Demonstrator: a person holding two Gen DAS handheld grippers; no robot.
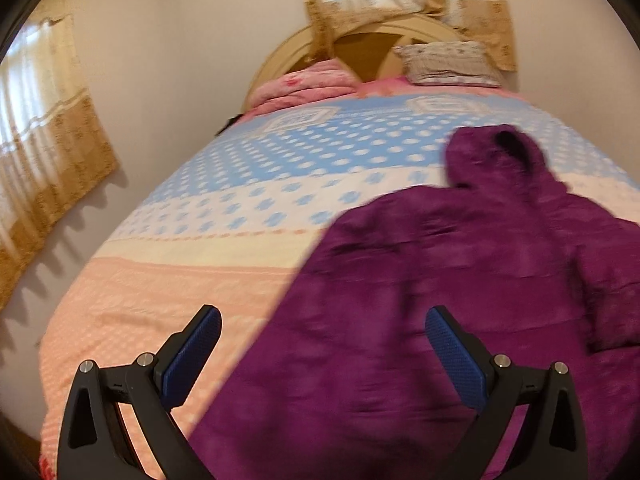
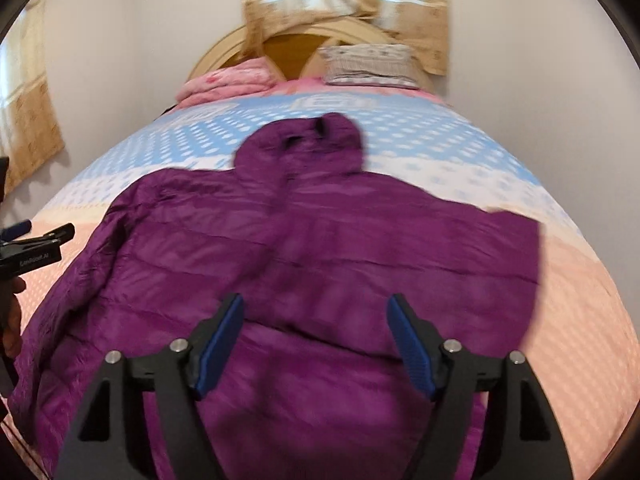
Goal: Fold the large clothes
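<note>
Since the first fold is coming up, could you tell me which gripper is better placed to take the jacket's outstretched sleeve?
Probably the right gripper: open above the purple jacket, sleeve to its right. The left gripper, also open, hangs over the opposite edge.

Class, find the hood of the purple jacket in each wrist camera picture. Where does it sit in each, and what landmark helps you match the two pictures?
Left wrist view: the hood lies right of centre, in the upper half, on the blue dotted part of the bedspread.
Right wrist view: the hood lies near the centre, in the upper half, on the same blue part.
Shared landmark: the grey patterned pillow at the headboard, beyond the hood.
</note>
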